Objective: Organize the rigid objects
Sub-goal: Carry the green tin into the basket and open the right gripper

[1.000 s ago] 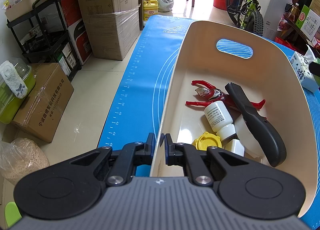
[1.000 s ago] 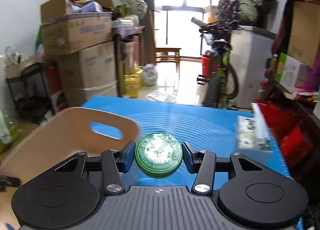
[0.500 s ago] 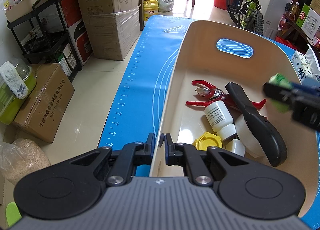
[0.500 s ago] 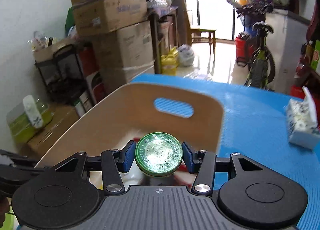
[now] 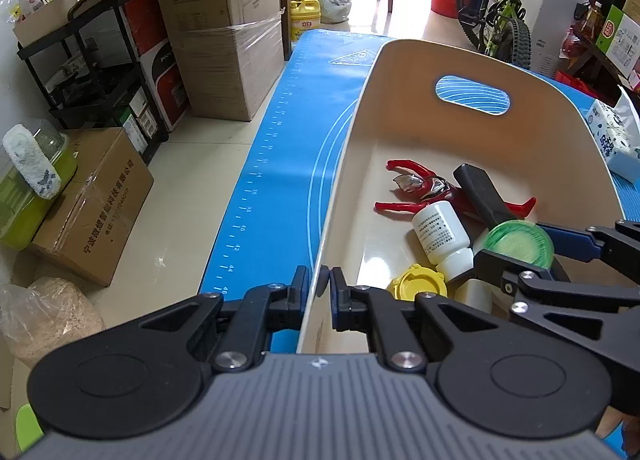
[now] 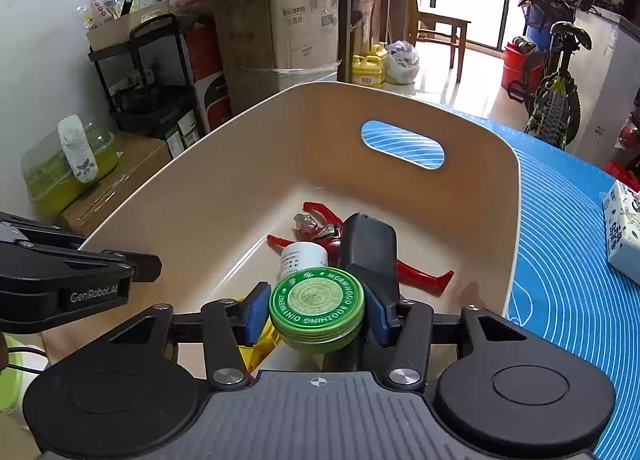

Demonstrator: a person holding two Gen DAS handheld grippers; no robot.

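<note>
left claw [image 5: 319, 287]: I have it pinched shut on the near rim of the bin [image 5: 472, 148], smooth beige plastic, rounded corners.
right claw [image 6: 316, 310]: clamped on the round green tin [image 6: 317, 309], embossed lid, held above the bin.
bin floor: red figure [image 6: 320, 230], white bottle [image 6: 303, 258], black handle [image 6: 370, 250], yellow lid [image 5: 418, 286].
free room: bare floor toward the far handle slot.
surface: blue mat [image 6: 568, 260].

Left gripper [image 5: 319, 285] pinches the bin [image 5: 400, 132] wall; right gripper [image 5: 520, 250] holds a green tin [image 5: 518, 242].
</note>
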